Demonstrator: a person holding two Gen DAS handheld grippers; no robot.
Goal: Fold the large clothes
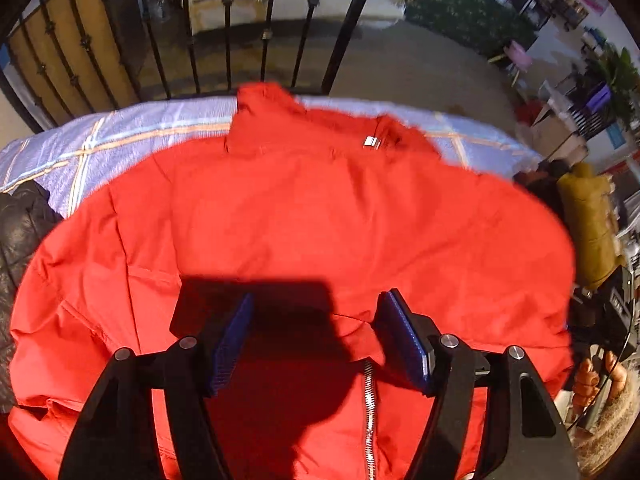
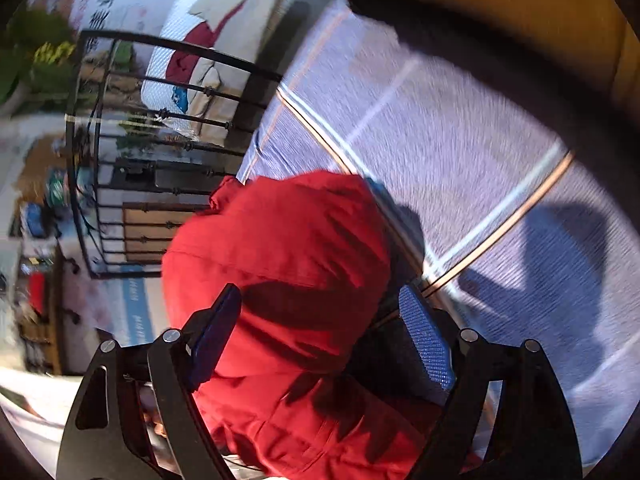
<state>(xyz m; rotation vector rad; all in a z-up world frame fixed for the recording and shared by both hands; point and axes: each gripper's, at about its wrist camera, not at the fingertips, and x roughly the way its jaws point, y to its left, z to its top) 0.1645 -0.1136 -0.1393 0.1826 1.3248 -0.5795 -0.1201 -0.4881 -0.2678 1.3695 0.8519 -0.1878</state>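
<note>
Red padded jacket (image 1: 304, 216) on the bed (image 1: 132, 136): soft, bulky, slick-looking, best pinched at hem or sleeve edge; left gripper (image 1: 316, 340) and right gripper (image 2: 320, 340) jaws spread, holding nothing.

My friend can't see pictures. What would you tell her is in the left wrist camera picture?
A big red jacket lies spread over a pale blue checked bedsheet, its silver zipper running down the front. The left gripper hovers above it, blue pads apart and holding nothing. Black metal bed rails stand behind.
</note>
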